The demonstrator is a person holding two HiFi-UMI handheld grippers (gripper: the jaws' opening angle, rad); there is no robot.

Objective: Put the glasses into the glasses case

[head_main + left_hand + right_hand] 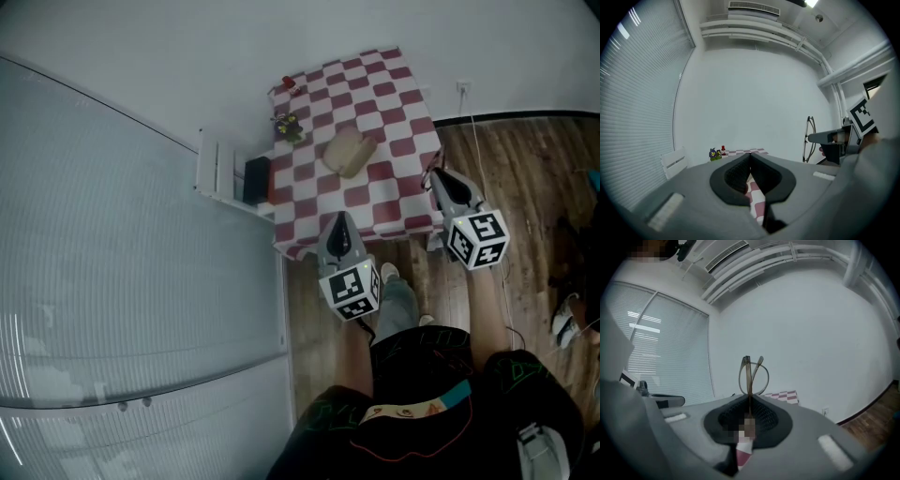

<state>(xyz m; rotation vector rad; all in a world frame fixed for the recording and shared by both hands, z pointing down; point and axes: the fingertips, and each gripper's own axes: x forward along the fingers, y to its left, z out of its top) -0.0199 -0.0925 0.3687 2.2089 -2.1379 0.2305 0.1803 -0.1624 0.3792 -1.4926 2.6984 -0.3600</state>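
Note:
A tan glasses case (349, 150) lies on the red-and-white checked table (394, 103), and I cannot tell whether it is open. My right gripper (438, 176) hangs off the table's near right corner, shut on the folded glasses (751, 375) by one temple; the lenses stand upright above its jaws. The left gripper view shows those glasses (809, 139) at the right, in the air. My left gripper (339, 218) hovers at the table's near edge, below the case. Its pads (738, 172) meet with nothing between them.
A small flower toy (288, 125) and a red item (287, 85) stand at the table's far left. A black box (256, 180) and a white rack (217, 172) sit left of the table. Window blinds (112, 244) fill the left. Wooden floor (525, 169) lies to the right.

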